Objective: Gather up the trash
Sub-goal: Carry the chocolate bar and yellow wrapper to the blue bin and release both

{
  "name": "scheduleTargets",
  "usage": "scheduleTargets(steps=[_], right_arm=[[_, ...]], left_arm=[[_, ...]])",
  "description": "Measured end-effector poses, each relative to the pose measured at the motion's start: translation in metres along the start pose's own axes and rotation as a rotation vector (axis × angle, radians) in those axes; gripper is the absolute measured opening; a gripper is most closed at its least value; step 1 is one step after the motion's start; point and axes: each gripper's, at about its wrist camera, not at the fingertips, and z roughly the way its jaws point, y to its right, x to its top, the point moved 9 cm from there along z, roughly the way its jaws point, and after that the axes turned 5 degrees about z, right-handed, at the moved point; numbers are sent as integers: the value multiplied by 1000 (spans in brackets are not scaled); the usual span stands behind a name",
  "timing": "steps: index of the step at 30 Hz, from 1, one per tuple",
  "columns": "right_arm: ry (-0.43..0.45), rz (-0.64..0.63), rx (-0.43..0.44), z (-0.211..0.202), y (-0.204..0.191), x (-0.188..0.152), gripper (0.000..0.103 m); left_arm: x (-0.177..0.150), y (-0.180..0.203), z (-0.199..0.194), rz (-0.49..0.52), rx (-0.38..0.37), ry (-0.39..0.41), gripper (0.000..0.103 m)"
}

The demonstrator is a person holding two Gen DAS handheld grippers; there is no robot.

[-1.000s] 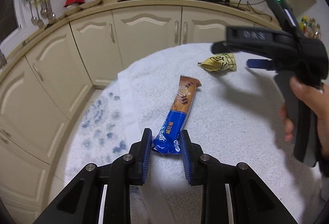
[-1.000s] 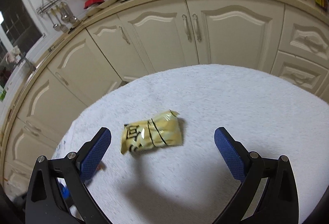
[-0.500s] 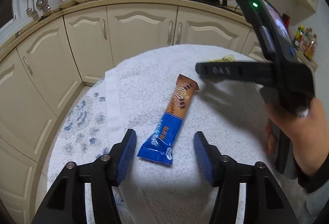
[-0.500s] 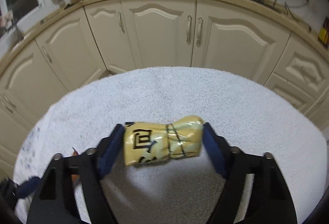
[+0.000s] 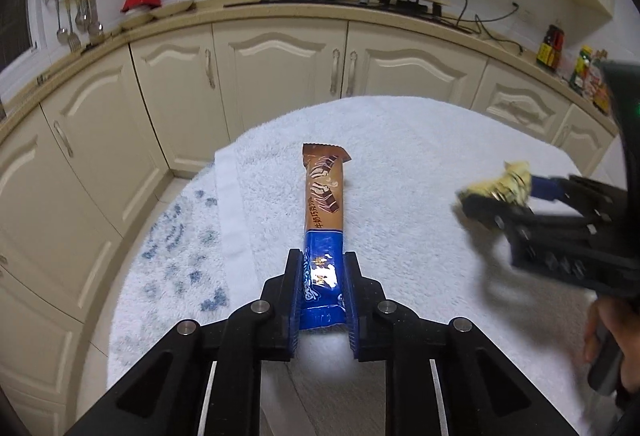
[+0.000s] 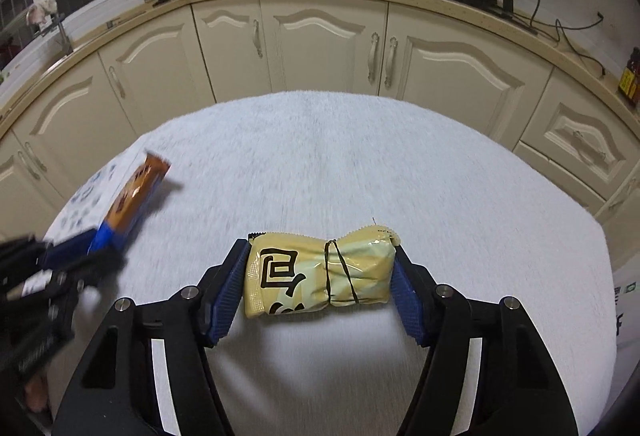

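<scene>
We hold two pieces of trash over the towel-covered bench point(image 5: 420, 140). The left tool point(image 5: 322, 286) is clamped narrow on the near, blue end of the long wafer-bar wrapper point(image 5: 325, 204), which reaches away toward the cabinets with its brown far end free. The right tool point(image 6: 319, 286) is closing on the yellow snack packet point(image 6: 320, 274), its blue pads pressing both short ends, a thin black band cinching the packet right of middle. Both look light, thin and crinkly; we judge the glossy film slippery and easily crushed, not fragile. The long wrapper may droop or swing from an end grip, so mid-length would be steadier; the packet's puffed body suits a grip across its ends
</scene>
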Motion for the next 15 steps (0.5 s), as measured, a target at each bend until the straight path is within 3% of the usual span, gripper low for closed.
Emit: scheduleTargets(steps=[7,15], right_arm=[[60,23,35,-66,11,-40,67],[160,90,24,-154,61,-83,67]], left_arm=[[2,49,-44,77,-16,40,15],[-6,147,-100,196,-61,91,15]])
